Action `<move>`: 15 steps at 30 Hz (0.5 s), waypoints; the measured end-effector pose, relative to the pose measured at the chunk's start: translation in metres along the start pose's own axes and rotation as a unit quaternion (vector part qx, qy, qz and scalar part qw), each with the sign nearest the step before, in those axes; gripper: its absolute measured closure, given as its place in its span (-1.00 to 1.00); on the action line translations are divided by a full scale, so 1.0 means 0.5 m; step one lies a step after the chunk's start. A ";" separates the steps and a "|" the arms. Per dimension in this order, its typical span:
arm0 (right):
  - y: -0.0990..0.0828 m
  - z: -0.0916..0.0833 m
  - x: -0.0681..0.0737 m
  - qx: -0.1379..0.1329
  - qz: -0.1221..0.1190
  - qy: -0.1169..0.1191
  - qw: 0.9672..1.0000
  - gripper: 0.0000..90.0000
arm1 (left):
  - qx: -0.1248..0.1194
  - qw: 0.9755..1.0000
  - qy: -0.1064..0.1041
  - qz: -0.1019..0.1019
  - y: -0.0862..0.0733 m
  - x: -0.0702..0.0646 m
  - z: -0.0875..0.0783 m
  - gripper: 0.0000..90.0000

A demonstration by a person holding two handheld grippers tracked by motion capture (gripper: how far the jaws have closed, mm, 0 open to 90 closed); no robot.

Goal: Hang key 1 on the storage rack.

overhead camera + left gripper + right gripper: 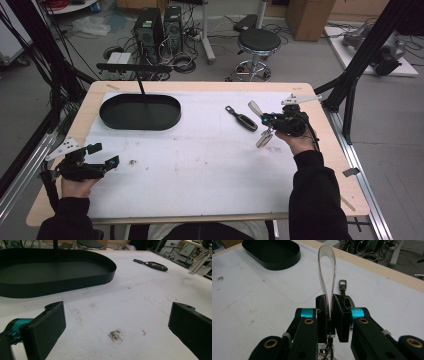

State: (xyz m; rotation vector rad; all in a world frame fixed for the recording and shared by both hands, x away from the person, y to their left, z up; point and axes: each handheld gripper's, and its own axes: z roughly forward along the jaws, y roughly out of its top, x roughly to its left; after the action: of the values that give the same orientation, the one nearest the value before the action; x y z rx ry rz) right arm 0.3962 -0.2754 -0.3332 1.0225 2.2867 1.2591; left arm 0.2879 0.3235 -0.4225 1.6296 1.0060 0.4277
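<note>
My right gripper (266,121) is shut on a pair of clear plastic tongs (255,107), held off the table at the right side. In the right gripper view the tongs (327,270) stand up from between the pressed jaws, and my right gripper (330,303) pinches their two arms together. A dark key-shaped tool (241,119) lies flat on the white mat just left of that gripper, also seen in the left gripper view (152,264). My left gripper (106,156) rests low at the table's left front, open, with bare mat between its jaws (116,315).
A black oval tray (150,125) sits at the back left of the mat, its wall near in the left gripper view (75,282). A thin black post (141,86) rises behind it. A dirt smudge (133,162) marks the mat. The table's wooden edge (320,165) runs along the right.
</note>
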 end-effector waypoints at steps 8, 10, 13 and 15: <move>0.048 0.036 0.031 -0.040 0.003 0.016 0.999 0.83 | 0.003 1.000 -0.017 -0.008 -0.005 -0.002 0.004 -0.96; 0.053 0.042 0.035 -0.040 0.005 0.019 0.999 0.83 | 0.011 1.000 -0.019 -0.002 -0.007 -0.004 0.007 -0.96; 0.072 0.062 0.051 -0.034 -0.002 0.024 0.999 0.83 | 0.007 1.000 -0.022 0.000 -0.006 -0.005 0.008 -0.96; 0.092 0.078 0.071 -0.035 -0.012 0.036 0.999 0.83 | 0.005 1.000 -0.023 -0.002 -0.006 -0.002 0.008 -0.96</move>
State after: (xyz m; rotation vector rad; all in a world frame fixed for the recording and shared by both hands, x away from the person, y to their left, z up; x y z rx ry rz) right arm 0.4149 -0.2104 -0.3147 0.9362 2.2837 1.3769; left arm 0.2888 0.3203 -0.4263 1.6383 0.9786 0.3819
